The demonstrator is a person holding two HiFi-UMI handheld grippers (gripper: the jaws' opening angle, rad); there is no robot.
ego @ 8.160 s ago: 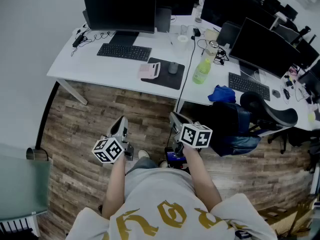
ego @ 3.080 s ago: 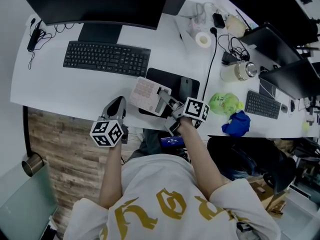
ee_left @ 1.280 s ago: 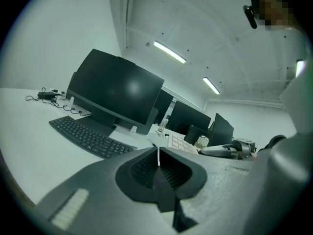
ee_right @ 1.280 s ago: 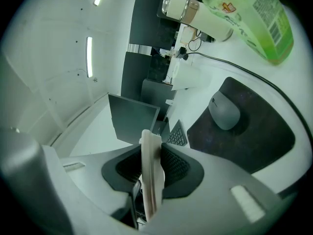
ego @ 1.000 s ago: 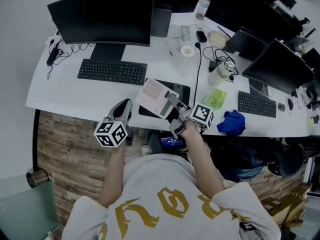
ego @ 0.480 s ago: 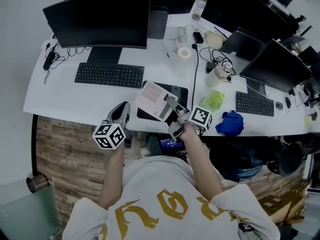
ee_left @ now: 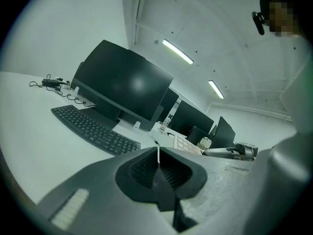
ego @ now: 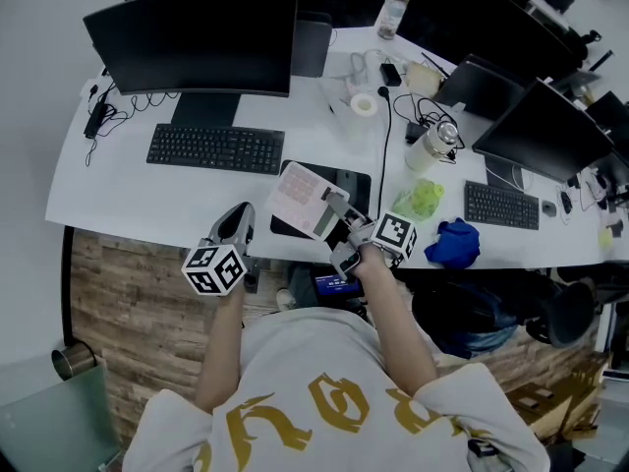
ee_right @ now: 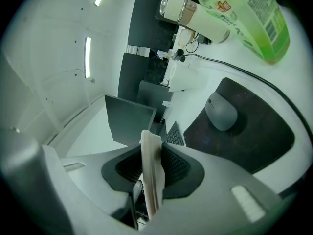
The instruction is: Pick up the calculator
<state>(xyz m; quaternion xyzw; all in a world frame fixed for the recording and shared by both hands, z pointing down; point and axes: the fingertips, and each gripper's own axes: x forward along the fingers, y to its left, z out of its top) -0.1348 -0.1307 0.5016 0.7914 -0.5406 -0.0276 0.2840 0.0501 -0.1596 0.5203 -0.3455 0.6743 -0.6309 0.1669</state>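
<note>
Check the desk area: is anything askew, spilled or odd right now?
Only the calculator: it hangs tilted over the mouse pad, pinched by one edge in the right gripper. No spill visible.

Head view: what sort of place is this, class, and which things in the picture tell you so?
Most likely a shared office: white desks stand side by side, each with a dark monitor and a keyboard, and cables trail across them.
</note>
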